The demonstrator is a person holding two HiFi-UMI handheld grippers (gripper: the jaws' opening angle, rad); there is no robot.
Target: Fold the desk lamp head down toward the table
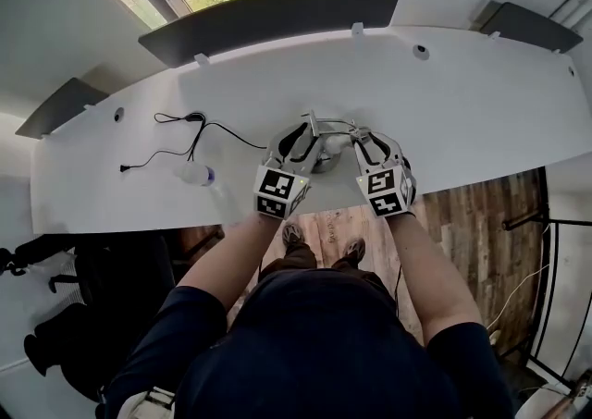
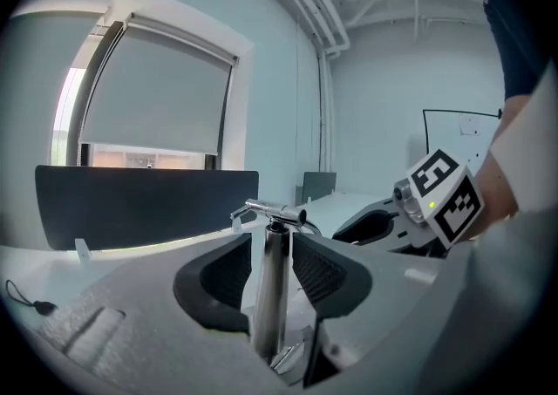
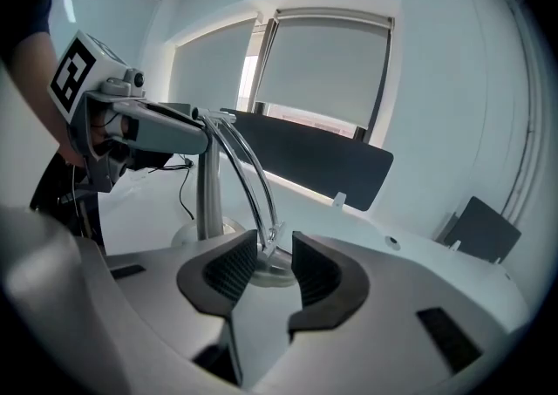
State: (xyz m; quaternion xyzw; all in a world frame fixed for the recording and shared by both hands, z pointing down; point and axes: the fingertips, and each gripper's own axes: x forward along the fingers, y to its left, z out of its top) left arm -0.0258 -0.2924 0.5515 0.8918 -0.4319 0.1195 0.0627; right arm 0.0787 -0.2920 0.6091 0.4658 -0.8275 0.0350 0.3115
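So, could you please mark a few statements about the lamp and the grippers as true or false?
1. The left gripper is shut on the post. True.
2. The right gripper clamps the arm. False: its jaws stand apart, with the arm's tip loose between them.
3. A black cable lies on the desk, left of the lamp. True.
4. The lamp stands at the desk's far edge. False: it stands near the front edge, close to the person.

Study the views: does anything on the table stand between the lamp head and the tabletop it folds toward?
Nothing visible does. The black cable and small white object lie left of the lamp, not under its head; the right gripper partly hides that spot.
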